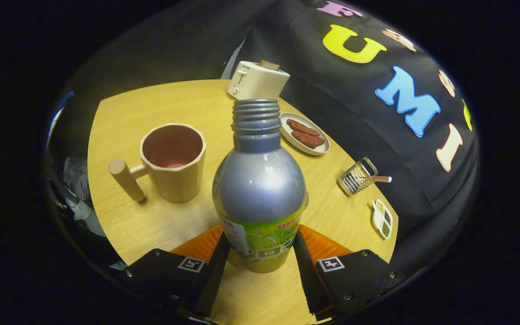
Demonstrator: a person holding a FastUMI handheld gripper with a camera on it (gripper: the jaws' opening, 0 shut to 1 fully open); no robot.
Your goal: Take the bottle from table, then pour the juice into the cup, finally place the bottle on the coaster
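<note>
Silver metal bottle (258, 189) with green label, threaded neck uncapped, upright on round wooden table (151, 225) toward its near edge. Gripper (258, 246) narrowed onto it, both fingers pressing the labelled base. Beige faceted cup (173, 162) with wooden peg handle just left of bottle. Beyond: oval plate (305, 134) of brown slices, cream toaster (257, 80) at far edge. Wire rack (357, 177) and small seasoning dish (382, 218) along right edge.

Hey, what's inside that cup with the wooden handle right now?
The cup shows a reddish inner wall and a paler patch at the bottom; whether that's liquid can't be told. The near inner wall is hidden by the rim. The hand-held gripper holds the bottle beside it.
</note>
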